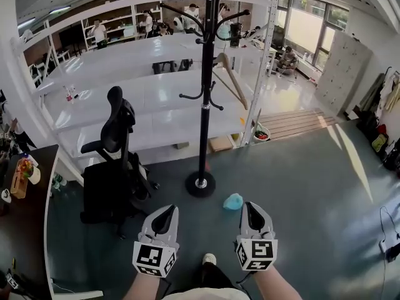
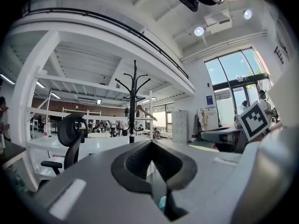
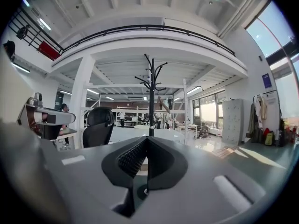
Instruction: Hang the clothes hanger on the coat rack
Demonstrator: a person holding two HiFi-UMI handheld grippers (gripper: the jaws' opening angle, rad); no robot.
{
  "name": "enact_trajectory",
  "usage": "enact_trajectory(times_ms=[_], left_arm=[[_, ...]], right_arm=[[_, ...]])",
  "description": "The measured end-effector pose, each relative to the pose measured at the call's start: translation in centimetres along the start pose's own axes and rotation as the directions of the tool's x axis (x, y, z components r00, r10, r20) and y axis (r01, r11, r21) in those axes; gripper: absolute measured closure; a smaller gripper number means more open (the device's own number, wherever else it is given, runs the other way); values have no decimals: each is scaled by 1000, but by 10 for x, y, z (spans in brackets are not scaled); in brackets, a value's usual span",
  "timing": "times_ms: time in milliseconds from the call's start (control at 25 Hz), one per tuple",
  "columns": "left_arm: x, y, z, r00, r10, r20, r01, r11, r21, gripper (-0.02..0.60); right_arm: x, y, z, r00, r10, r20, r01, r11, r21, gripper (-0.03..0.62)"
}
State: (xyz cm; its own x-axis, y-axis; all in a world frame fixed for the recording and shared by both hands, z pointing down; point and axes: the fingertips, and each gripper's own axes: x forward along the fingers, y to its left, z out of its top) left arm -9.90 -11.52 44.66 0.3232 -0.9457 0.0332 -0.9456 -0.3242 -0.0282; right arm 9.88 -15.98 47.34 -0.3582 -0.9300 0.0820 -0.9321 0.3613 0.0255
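The black coat rack (image 1: 206, 86) stands on its round base on the floor ahead of me. A wooden clothes hanger (image 1: 230, 75) hangs on the right side of its pole, about mid-height. Both grippers are low and near me, well short of the rack. My left gripper (image 1: 167, 211) is shut with nothing in it. My right gripper (image 1: 252, 207) is shut and empty too. In the left gripper view the left gripper (image 2: 150, 142) points at the coat rack (image 2: 134, 101) and hanger (image 2: 143, 110). In the right gripper view the right gripper (image 3: 147, 138) faces the coat rack (image 3: 151, 97) and hanger (image 3: 161, 104).
A black office chair (image 1: 114, 161) stands left of the rack, next to a dark desk (image 1: 25, 230) with small items. A light blue object (image 1: 233, 201) lies on the floor beside the rack's base (image 1: 200, 184). White beams and shelving run behind the rack. People sit far back.
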Motion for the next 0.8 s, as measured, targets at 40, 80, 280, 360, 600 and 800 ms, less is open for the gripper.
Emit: enact_trajectory(times_ms=[40, 80, 280, 360, 600, 800], left_arm=[[-13, -3, -1, 1000, -2, -1, 2, 1000, -1, 581], [-25, -6, -1, 1000, -2, -2, 2, 1000, -2, 581], [-81, -16, -3, 1000, -6, -5, 6, 1000, -1, 581], [-97, -19, -3, 1000, -7, -5, 7, 1000, -9, 581], [-124, -34, 1, 1000, -29, 9, 29, 999, -22, 581], [-133, -46, 10, 999, -45, 25, 45, 999, -10, 581]], right_arm=[[-11, 7, -2, 1000, 3, -6, -3, 1000, -5, 568], [-21, 13, -3, 1000, 8, -11, -8, 1000, -12, 568], [-68, 46, -7, 999, 29, -21, -29, 999, -14, 568], [-83, 59, -11, 998, 43, -35, -44, 999, -10, 568], [-117, 80, -11, 998, 57, -39, -58, 998, -9, 568], [-136, 77, -6, 998, 46, -36, -46, 999, -11, 568]])
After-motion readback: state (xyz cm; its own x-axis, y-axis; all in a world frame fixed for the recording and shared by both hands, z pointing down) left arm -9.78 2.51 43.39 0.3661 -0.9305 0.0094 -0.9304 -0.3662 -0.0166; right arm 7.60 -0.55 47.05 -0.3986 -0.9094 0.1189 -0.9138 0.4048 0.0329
